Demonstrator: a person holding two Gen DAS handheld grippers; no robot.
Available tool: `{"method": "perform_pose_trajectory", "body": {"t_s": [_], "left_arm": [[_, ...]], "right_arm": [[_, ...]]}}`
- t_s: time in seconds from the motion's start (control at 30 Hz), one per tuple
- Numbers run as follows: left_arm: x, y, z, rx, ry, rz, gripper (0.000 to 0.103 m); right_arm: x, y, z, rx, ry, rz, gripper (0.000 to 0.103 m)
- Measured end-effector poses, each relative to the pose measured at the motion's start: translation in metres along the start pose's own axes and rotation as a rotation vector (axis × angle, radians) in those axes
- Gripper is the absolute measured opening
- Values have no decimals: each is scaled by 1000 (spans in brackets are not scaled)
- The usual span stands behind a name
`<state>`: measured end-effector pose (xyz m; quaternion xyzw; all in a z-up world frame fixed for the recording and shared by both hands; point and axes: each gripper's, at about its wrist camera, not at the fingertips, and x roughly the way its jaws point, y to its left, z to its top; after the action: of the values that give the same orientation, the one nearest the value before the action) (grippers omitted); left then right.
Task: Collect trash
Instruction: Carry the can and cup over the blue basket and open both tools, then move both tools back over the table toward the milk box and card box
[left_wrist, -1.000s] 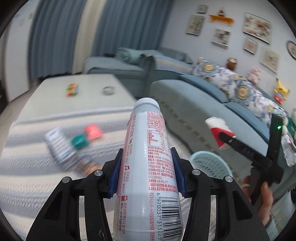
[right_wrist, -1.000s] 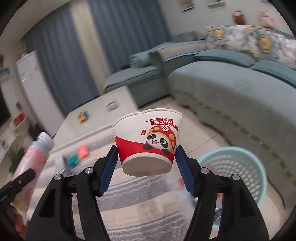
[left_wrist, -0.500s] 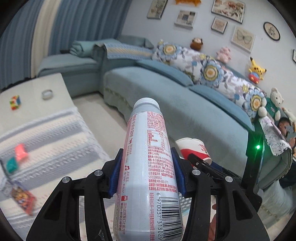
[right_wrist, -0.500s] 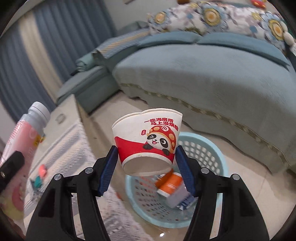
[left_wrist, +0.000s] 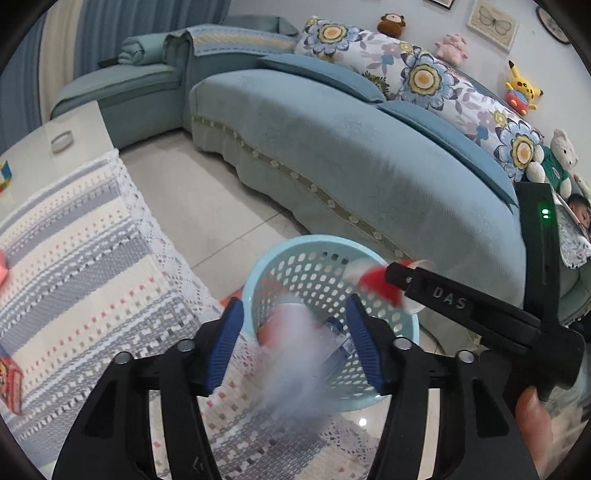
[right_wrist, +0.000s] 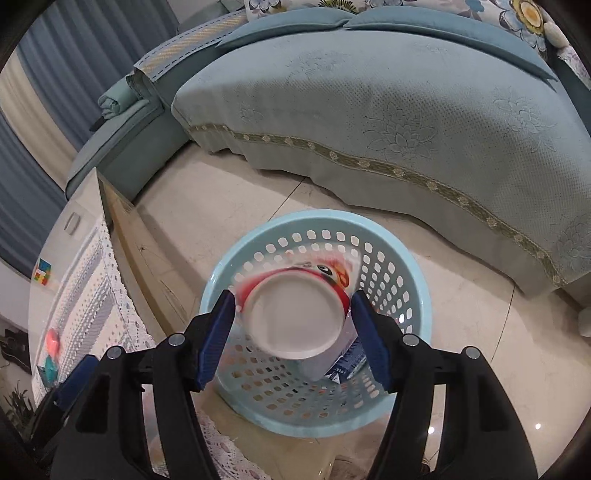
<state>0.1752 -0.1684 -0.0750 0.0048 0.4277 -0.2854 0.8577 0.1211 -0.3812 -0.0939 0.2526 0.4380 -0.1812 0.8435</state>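
Observation:
A light blue perforated basket (left_wrist: 397, 328) (right_wrist: 413, 295) stands on the tiled floor beside the sofa. My left gripper (left_wrist: 293, 345) is open above its near rim; the white and pink bottle (left_wrist: 295, 362) is a blur between the pads, dropping toward the basket. My right gripper (right_wrist: 293, 334) is open over the basket; the red and white paper cup (right_wrist: 295, 317), base toward me, tilts blurred between the pads without clear contact. The cup (left_wrist: 380, 282) also shows by the right gripper in the left wrist view. Other trash lies in the basket.
A blue-green sofa (left_wrist: 369, 166) curves behind the basket. A low table with a striped cloth (left_wrist: 92, 280) is at left, bearing a colourful packet (left_wrist: 9, 380), a puzzle cube (right_wrist: 41, 276) and small red and teal items (right_wrist: 51, 354).
Both grippers moved over the basket and tilted down. Both opened: the bottle and the cup, held firmly before, are now loose and blurred, falling toward the basket.

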Motion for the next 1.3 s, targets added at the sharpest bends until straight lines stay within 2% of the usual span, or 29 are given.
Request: {"method": "perform_pose_trajectory", "body": {"t_s": [0.33, 0.47, 0.73, 0.87, 1.03, 1.1, 1.2, 1.3], "left_arm": [[-13, 6, 1, -7, -23, 10, 58], [-20, 17, 3, -29, -37, 21, 56], [-88, 58, 9, -131, -172, 68, 56], [-133, 94, 2, -170, -239, 145, 56], [-178, 148, -11, -245, -284, 260, 60], [-195, 176, -18, -295, -298, 311, 71], [-211, 216, -30, -378, -305, 394, 79], [-211, 256, -40, -447, -263, 484, 87]], "right_arm": [[-3, 0, -1, 32, -12, 24, 61], [-7, 13, -2, 24, -24, 53, 61], [-41, 65, -10, -26, -133, 184, 61], [-53, 98, -21, -66, -160, 296, 61], [-65, 162, -47, -231, -208, 380, 61], [-65, 188, -59, -306, -208, 417, 61], [-60, 231, -85, -444, -196, 453, 61], [-48, 259, -105, -523, -157, 474, 61]]}}
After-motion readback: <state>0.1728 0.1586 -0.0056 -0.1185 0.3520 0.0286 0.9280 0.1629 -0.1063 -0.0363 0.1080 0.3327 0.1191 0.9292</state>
